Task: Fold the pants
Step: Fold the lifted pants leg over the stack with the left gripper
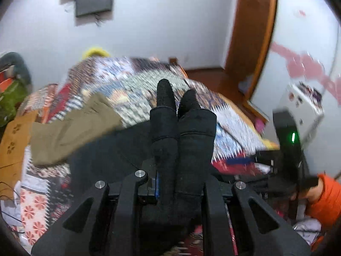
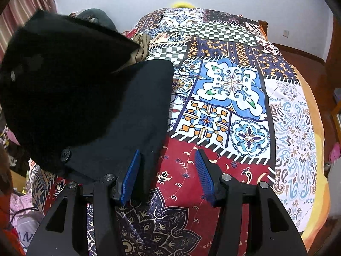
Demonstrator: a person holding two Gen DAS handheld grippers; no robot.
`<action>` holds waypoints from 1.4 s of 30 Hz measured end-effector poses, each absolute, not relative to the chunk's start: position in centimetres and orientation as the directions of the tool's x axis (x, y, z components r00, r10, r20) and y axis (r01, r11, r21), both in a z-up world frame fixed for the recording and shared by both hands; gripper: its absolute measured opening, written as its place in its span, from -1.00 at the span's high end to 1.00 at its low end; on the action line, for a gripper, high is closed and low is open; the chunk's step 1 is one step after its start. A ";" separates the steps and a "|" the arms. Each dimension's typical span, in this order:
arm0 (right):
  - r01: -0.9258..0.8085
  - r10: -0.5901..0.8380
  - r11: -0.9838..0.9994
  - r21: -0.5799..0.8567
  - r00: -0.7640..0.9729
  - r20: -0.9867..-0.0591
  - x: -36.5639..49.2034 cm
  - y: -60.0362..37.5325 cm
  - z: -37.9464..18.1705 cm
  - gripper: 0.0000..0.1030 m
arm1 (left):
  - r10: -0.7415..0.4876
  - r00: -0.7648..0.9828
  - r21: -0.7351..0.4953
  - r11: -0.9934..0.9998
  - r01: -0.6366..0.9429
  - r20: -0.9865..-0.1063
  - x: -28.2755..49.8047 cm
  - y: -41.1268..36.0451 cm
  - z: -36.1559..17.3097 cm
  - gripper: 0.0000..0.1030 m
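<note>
**Carrying the fold across**

The left claw (image 1: 179,98) pinches a bunch of the black cloth pants (image 2: 89,98), lifting them at the left of the frame over the patchwork bed quilt (image 2: 234,89). The right claw (image 2: 168,166) hangs spread, gripping nothing. Best lay the raised half flat, edges matched.

Left gripper (image 1: 178,98), jaws shut, above black pants (image 1: 110,149) on bedspread (image 1: 136,79).

Black pants (image 2: 119,115), khaki garment (image 1: 70,132), blue-padded gripper (image 2: 167,171) on multicoloured patchwork bedspread (image 2: 234,85), white wall (image 1: 159,21).
</note>
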State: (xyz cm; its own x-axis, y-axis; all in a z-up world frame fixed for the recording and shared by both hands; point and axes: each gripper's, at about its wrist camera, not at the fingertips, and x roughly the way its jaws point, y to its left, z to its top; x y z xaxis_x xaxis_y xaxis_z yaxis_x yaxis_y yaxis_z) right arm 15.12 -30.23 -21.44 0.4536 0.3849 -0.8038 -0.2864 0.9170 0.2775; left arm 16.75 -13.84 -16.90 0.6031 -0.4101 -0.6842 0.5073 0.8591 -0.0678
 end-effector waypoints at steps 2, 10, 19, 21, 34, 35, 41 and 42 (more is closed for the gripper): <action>-0.284 0.387 0.917 0.281 0.454 -0.802 15.2 -30.3 -21.5 0.04 | -0.402 0.563 -0.068 0.851 0.521 -0.722 16.8 -14.8 -18.4 0.74; -0.270 0.383 0.920 0.285 0.457 -0.802 15.2 -30.4 -21.4 0.04 | -0.346 0.497 -0.046 0.853 0.519 -0.796 16.8 -16.5 -21.4 0.65; -0.250 0.376 0.924 0.288 0.465 -0.802 14.6 -30.9 -20.8 0.04 | -0.401 0.461 -0.127 0.846 0.518 -0.792 18.0 -17.3 -21.6 0.24; -0.238 0.371 0.927 0.290 0.468 -0.802 14.4 -31.3 -20.6 0.04 | -0.398 0.459 -0.129 0.849 0.513 -0.794 18.1 -17.6 -21.5 0.22; -0.177 0.339 0.941 0.289 0.513 -0.789 12.9 -33.6 -18.8 0.04 | -0.453 0.454 -0.190 0.837 0.513 -0.767 17.5 -17.2 -18.4 -0.13; -0.179 0.337 0.941 0.286 0.519 -0.785 12.8 -33.7 -18.5 0.04 | -0.463 0.461 -0.197 0.835 0.515 -0.758 17.4 -17.1 -17.9 -0.16; -0.204 0.343 0.939 0.275 0.563 -0.752 12.7 -33.4 -16.4 0.03 | -0.462 0.554 -0.171 0.851 0.496 -0.692 16.9 -15.2 -14.4 -0.26; -0.215 0.349 0.937 0.275 0.570 -0.744 12.7 -33.2 -16.0 0.01 | -0.446 0.573 -0.156 0.861 0.483 -0.688 17.0 -14.5 -14.2 -0.32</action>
State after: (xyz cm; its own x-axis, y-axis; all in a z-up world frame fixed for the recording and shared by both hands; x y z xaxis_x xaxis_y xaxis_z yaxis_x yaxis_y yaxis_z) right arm 12.66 -33.20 -15.98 0.5697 0.3488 -0.7441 -0.2151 0.9372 0.2747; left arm 16.98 -14.53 -14.17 0.5728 -0.4462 -0.6876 0.4834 0.8613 -0.1563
